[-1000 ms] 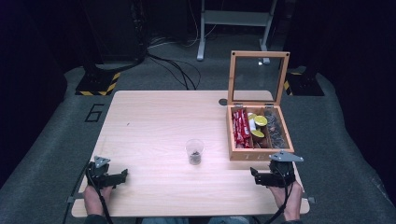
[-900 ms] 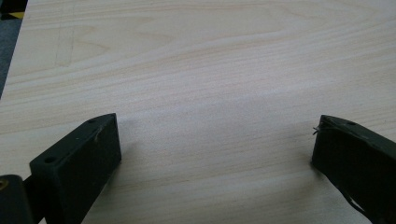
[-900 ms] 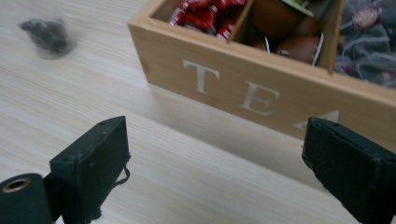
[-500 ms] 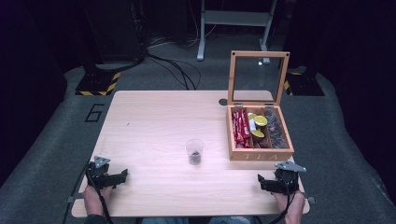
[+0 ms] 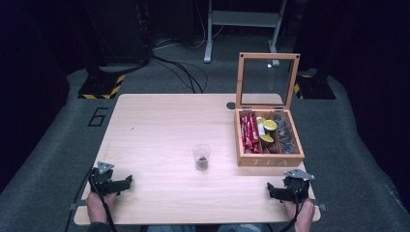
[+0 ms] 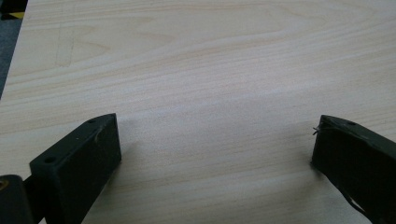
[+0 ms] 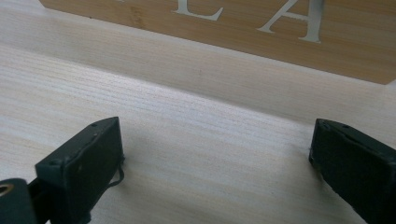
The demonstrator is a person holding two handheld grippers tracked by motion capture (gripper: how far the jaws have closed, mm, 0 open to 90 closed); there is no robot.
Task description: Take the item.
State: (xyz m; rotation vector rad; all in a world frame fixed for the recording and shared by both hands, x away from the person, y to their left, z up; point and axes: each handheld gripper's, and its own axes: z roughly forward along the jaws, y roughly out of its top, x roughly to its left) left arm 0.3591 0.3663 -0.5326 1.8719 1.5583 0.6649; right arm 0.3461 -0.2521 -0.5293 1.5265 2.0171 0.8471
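Back toward the lower right edge slides the right hand-held gripper (image 5: 279,190), jaws spread wide on the bench (image 5: 159,125), tea box (image 5: 269,137) just above. Left hand-held gripper (image 5: 118,183) sits lower left, spread too; cup (image 5: 201,157) centre.

table (image 5: 159,130): pale matt wood | tea box (image 5: 269,159): wood | cup (image 5: 201,156): clear plastic

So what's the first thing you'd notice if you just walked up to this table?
Probably the wooden tea box at the table's right side, its glass lid standing open over red packets and yellow pods. Next, the small clear cup alone mid-table, something dark inside. The left gripper and right gripper sit open at the near corners.
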